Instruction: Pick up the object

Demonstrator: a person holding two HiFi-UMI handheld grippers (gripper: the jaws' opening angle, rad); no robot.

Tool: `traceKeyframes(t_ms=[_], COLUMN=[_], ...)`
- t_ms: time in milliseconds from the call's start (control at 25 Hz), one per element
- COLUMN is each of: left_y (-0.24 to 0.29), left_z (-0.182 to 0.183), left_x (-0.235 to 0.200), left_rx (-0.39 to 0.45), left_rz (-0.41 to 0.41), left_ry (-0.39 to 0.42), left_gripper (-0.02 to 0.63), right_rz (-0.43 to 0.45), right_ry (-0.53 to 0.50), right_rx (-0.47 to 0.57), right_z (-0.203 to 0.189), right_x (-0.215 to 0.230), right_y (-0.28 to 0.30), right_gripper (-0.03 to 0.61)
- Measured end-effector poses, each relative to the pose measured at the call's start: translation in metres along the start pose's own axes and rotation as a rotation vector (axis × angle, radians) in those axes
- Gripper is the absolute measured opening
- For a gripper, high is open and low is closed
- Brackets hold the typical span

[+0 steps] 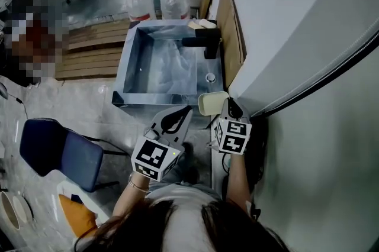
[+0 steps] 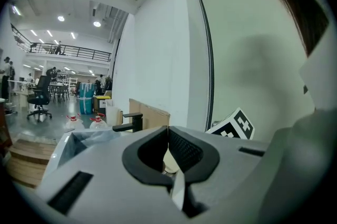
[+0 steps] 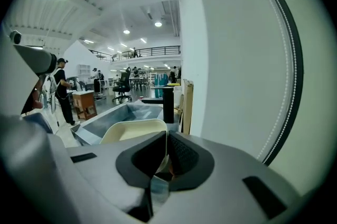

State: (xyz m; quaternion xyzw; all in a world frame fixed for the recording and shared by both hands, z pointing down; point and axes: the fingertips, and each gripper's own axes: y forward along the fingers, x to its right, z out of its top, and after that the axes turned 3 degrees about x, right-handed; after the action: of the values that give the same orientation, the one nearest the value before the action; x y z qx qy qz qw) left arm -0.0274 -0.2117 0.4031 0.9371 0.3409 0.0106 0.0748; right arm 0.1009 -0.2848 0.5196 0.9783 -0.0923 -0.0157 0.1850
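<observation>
A cream square dish [image 1: 212, 103] hangs just in front of the steel sink's [image 1: 131, 61] near right corner. My right gripper [image 1: 228, 107] is shut on its near rim. In the right gripper view the dish [image 3: 131, 131] spreads out to the left of the jaws, and the right gripper [image 3: 166, 136] pinches its edge. To the left of the dish and a little lower, my left gripper [image 1: 177, 118] is held in the air. In its own view the left gripper [image 2: 168, 131] has its jaws touching with nothing between them, and a bit of the cream dish shows beyond them.
A black faucet [image 1: 204, 42] stands at the sink's far right corner. A white wall [image 1: 296, 38] runs close along the right. Two water bottles [image 1: 141, 1] and a wooden pallet [image 1: 95, 49] lie beyond and left of the sink. A blue chair [image 1: 59, 153] stands at the left.
</observation>
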Motion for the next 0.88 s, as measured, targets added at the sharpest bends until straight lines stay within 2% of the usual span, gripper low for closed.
traceKeyframes(t_ms=[880], left_y=[-0.045], left_z=[0.021], left_x=[0.036], left_rx=[0.065], left_rz=[0.039], left_ry=[0.047], left_gripper=[0.008], right_rz=[0.011], right_ry=[-0.027], right_rx=[0.186], right_z=[0.046], right_x=[-0.010], right_y=[-0.081], right_gripper=[0.032])
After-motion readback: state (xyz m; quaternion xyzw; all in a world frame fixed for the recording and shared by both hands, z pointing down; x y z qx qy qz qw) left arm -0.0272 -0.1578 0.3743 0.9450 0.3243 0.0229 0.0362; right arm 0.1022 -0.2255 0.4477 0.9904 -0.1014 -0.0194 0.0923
